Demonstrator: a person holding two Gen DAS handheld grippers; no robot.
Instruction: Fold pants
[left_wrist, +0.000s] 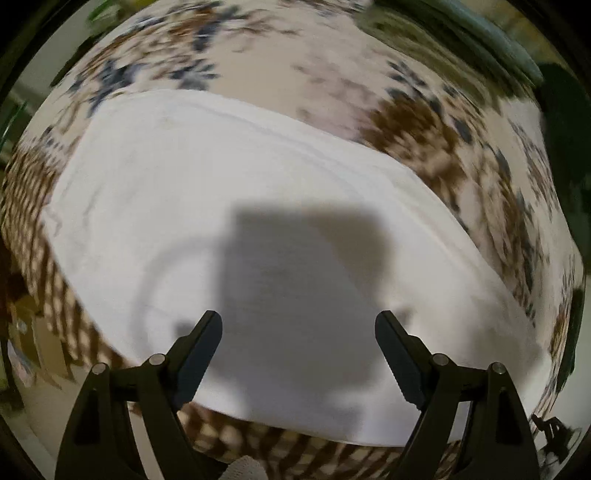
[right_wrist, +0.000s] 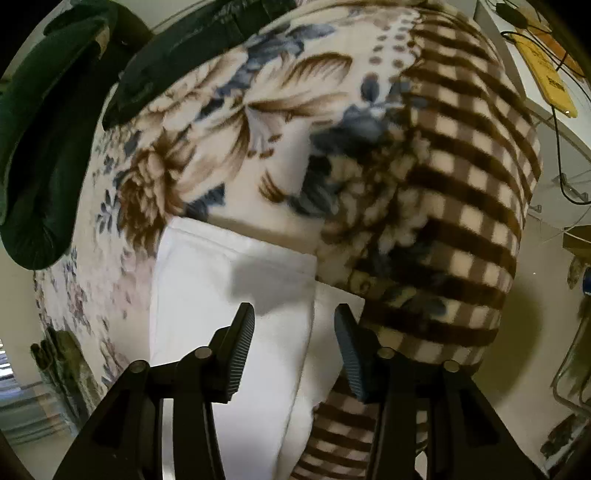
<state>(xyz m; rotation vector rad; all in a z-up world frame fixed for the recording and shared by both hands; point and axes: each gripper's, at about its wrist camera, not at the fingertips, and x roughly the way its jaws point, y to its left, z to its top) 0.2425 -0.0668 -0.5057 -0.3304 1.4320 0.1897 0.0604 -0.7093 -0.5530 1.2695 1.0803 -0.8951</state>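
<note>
White pants lie flat on a floral and checked blanket. In the left wrist view they fill the middle, with a folded edge along their far side. My left gripper is open and empty just above the cloth, its shadow on it. In the right wrist view the pants show as a narrow folded strip with a hemmed end at the top. My right gripper is open over the strip's right edge, holding nothing.
The blanket covers a raised surface and drops off at the right in the right wrist view. Dark green cushions lie at the far left. A yellow item with cables sits on a white ledge at the right.
</note>
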